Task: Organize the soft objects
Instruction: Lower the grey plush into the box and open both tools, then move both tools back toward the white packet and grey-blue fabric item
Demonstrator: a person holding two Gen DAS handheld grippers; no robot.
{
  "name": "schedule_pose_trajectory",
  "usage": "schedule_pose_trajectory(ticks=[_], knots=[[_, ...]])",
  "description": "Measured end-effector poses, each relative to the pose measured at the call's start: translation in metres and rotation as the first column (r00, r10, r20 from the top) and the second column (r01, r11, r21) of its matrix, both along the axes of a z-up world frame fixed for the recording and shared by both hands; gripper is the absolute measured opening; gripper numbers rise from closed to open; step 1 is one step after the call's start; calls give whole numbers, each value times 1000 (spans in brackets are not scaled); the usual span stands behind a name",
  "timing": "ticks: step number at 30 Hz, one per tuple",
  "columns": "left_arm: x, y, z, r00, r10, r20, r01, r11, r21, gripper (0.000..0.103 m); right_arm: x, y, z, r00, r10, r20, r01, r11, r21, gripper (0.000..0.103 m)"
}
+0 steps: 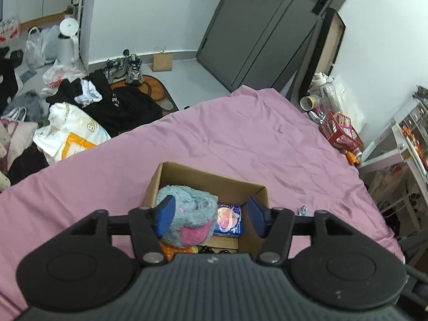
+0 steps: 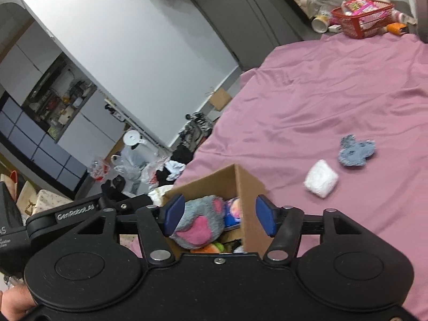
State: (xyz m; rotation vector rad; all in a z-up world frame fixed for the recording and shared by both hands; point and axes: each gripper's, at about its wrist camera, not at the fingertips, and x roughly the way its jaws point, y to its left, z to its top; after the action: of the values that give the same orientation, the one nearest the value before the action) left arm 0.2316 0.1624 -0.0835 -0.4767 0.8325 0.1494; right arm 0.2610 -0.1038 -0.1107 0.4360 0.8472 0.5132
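Both grippers hang over the cardboard box (image 1: 256,195) on the pink bedspread (image 1: 240,139), and both stand with jaws spread, holding nothing. The left gripper (image 1: 210,215) and right gripper (image 2: 220,214) look down at the grey plush toy (image 1: 187,214), which lies inside the box against one wall, beside a blue packet (image 1: 231,220). The toy is shaggy, with a pink patch showing.

The step in hand appears to be fetching what remains. A white pad (image 2: 321,178) and a small grey plush piece (image 2: 357,151) lie just beside each other on the open bedspread, well apart from the box. The right gripper is probably best placed: swing it clear of the box wall, come down over the white pad and close gently across its middle, since it should squash easily.
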Motion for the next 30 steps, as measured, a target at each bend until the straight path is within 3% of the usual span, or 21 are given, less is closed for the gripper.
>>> schedule_pose_trajectory(ticks=[7, 9, 11, 30], knots=[[-3, -23, 12, 1000, -13, 4, 13, 998, 69, 74, 0, -24, 13, 998, -52, 28, 53, 998, -38, 86], [-4, -31, 15, 1000, -18, 3, 18, 995, 97, 77, -1, -27, 17, 997, -59, 48, 62, 995, -75, 98], [-4, -39, 17, 1000, -29, 9, 28, 993, 111, 77, -2, -32, 20, 995, -66, 69, 73, 991, -110, 103], [9, -110, 26, 996, -90, 8, 88, 986, 145, 78, 14, -99, 33, 990, -119, 74, 129, 980, -151, 103]])
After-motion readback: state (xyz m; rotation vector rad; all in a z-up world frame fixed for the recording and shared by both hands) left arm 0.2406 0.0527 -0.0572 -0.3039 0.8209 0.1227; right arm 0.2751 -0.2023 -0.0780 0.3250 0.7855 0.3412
